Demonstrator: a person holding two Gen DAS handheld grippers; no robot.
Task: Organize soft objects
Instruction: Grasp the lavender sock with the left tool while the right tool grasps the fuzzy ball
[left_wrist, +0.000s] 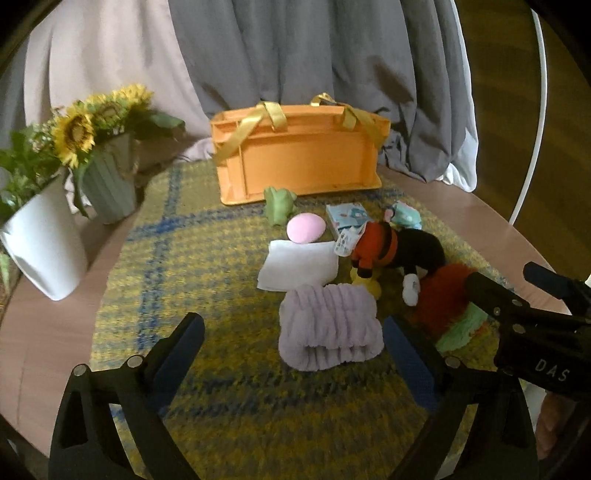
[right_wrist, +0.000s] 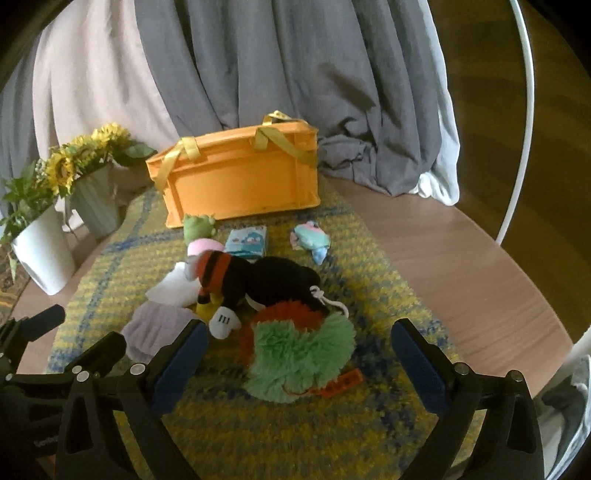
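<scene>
In the left wrist view, the left gripper (left_wrist: 293, 345) is hovering with its jaws spread wide and nothing between them, lined up on the lilac towel (left_wrist: 330, 329), which is lying rolled on the mat (left_wrist: 184, 258) nearest the fingers, probably the easiest first pick. Behind it the white cloth (left_wrist: 298, 264), pink pad (left_wrist: 306, 228), frog (left_wrist: 280, 203) and doll (left_wrist: 399, 254) are lying bunched together in front of the orange crate (left_wrist: 299, 162), which is standing at the mat's far edge (likely where the soft things are meant to go). The right gripper (left_wrist: 532, 317) is reaching in from the right side, over the red fluff (left_wrist: 443, 295). In the right wrist view, the right gripper (right_wrist: 299, 354) is likewise gaping and empty, its fingers straddling the green pompom (right_wrist: 303, 354), which is touching the doll (right_wrist: 266, 284); a closing here could drag the doll's white foot (right_wrist: 223, 322) along. The pouch (right_wrist: 246, 242) and pastel bundle (right_wrist: 312, 242) are lying apart, nearer the crate (right_wrist: 236, 177). The sunflowers (right_wrist: 74, 162) are standing off to the left, well clear of the work.
</scene>
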